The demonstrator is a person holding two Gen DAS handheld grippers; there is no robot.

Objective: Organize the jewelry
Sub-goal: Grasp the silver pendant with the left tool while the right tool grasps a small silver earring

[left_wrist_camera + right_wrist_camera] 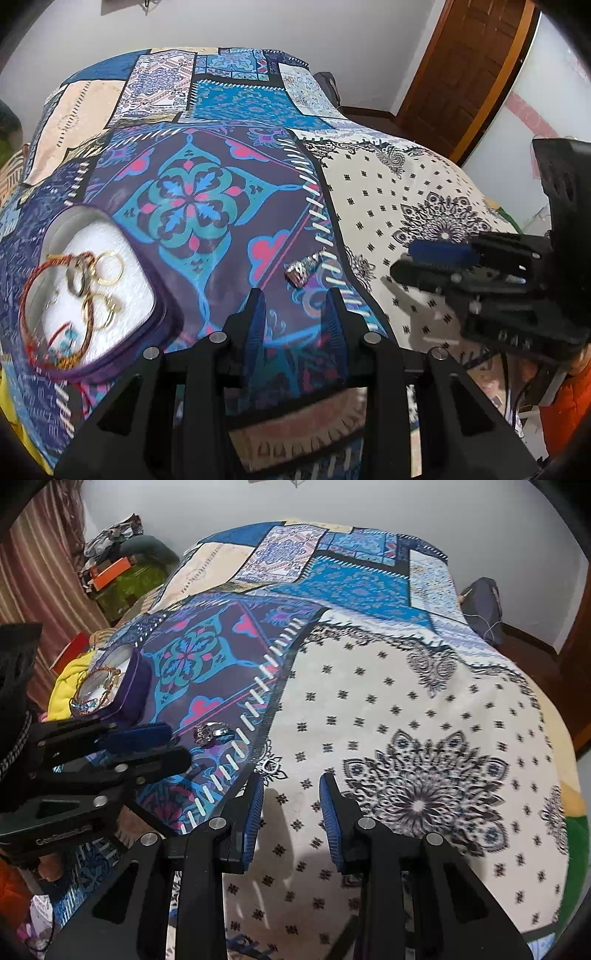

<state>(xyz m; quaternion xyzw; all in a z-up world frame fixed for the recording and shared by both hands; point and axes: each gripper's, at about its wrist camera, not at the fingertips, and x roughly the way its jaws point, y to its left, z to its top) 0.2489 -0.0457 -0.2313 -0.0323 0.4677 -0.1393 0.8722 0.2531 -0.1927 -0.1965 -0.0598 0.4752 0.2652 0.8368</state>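
We are in a home bedroom: a bed under a patchwork bedspread (207,192), a wooden door (461,74), plain white walls (332,502), and a striped curtain (40,572).

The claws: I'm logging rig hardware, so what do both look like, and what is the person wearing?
Both the left claw and right claw are matte black frames with silver round bolts and ribbed blue finger pads. Pale lettering marks the left claw's side. An orange sleeve shows.

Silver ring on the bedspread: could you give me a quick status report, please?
Left gripper and right gripper: jaws open, empty. Silver ring loose on bedspread, outside purple jewelry box. Nothing in the way.
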